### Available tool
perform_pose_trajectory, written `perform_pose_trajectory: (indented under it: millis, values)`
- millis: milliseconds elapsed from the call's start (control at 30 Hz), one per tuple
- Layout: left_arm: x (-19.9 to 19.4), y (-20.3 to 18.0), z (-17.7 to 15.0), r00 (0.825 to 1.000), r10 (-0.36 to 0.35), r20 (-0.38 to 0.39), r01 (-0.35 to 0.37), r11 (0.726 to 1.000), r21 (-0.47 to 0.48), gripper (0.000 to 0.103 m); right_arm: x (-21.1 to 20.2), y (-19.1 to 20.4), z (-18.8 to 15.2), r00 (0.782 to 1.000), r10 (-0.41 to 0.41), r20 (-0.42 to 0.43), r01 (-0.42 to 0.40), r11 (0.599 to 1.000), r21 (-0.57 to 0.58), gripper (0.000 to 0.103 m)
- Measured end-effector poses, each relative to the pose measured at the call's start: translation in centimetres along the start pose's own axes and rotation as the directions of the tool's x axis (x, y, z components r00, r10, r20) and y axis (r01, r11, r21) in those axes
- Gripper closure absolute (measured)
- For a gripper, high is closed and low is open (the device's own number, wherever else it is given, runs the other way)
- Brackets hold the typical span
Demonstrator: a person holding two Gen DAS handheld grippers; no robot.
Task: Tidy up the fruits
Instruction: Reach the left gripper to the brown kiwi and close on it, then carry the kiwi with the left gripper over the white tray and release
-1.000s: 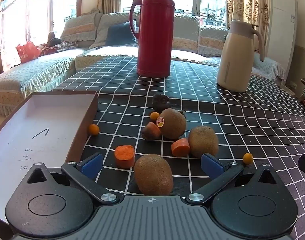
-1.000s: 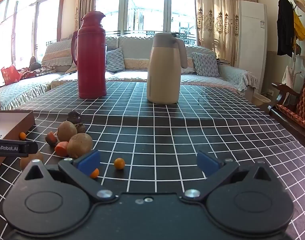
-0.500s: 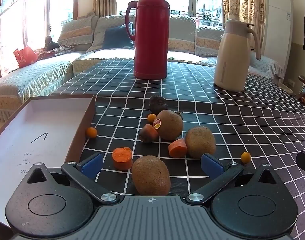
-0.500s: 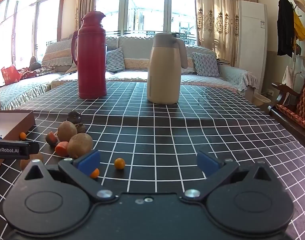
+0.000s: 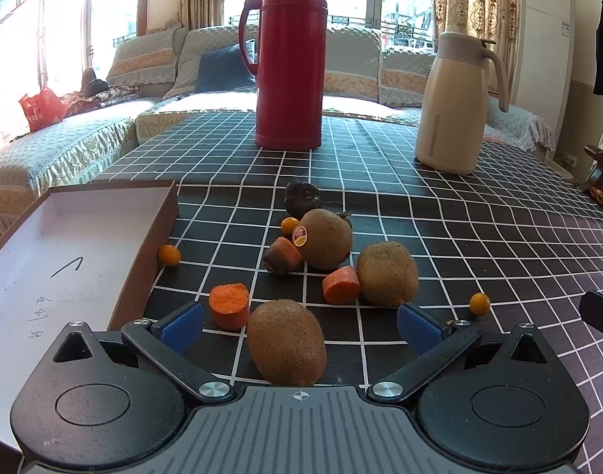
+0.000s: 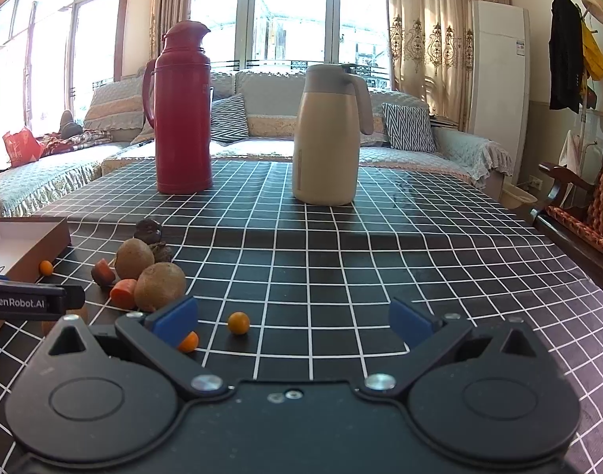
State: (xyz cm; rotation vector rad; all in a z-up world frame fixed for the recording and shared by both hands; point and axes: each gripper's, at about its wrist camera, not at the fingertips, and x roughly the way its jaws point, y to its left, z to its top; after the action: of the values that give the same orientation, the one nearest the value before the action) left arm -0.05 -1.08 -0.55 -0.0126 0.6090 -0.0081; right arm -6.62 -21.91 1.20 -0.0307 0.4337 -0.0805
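Observation:
My left gripper (image 5: 299, 326) is open, its blue pads either side of a brown kiwi (image 5: 286, 341) lying on the table, not touching it. Beyond lie a carrot chunk (image 5: 229, 305), a second carrot piece (image 5: 341, 285), another kiwi (image 5: 387, 273), a stickered kiwi (image 5: 325, 239), a dark-ended carrot (image 5: 281, 255), a dark fruit (image 5: 302, 198) and small kumquats (image 5: 169, 255). An open cardboard box (image 5: 44, 252) sits at left. My right gripper (image 6: 291, 322) is open and empty above the table, with kumquats (image 6: 238, 322) near its left pad.
A red thermos (image 5: 289, 55) and a cream jug (image 5: 455, 102) stand at the far side of the black checked tablecloth (image 5: 479, 237). Sofas lie beyond the table. The left gripper's body (image 6: 29, 302) shows at the right wrist view's left edge.
The left gripper has edged forward and tilted up slightly, so the near kiwi sits deeper between its pads. The right gripper has not moved.

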Motion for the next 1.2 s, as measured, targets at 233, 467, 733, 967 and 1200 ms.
perform_pose_trajectory:
  millis: [233,467,733,967,1200]
  values:
    - [0.4,-0.9,-0.8,0.998,0.055,0.029,-0.056,0.997,0.055,0.0,0.2,0.1,-0.1,1.0,-0.002,-0.001,0.002,1.0,-0.004,0.0]
    - [0.2,-1.4,-1.2,0.996,0.058,0.072,-0.062,0.996,0.063,0.003,0.2,0.3,0.0,1.0,0.003,0.002,-0.003,1.0,-0.008,0.0]
    - [1.3,-0.5,-1.2,0.997,0.073,0.018,-0.073,0.997,0.021,0.038,0.2,0.1,0.0,1.0,0.0,0.001,0.0,1.0,-0.007,0.0]
    - [2.3,0.0,-1.3,0.999,0.043,-0.012,-0.043,0.999,0.001,0.054,0.2,0.2,-0.1,1.0,0.001,-0.002,-0.001,1.0,-0.012,0.0]
    - [2.3,-0.4,-1.2,0.999,0.047,-0.011,-0.047,0.999,0.015,0.056,0.3,0.3,-0.1,1.0,0.003,-0.003,-0.003,1.0,-0.018,0.0]
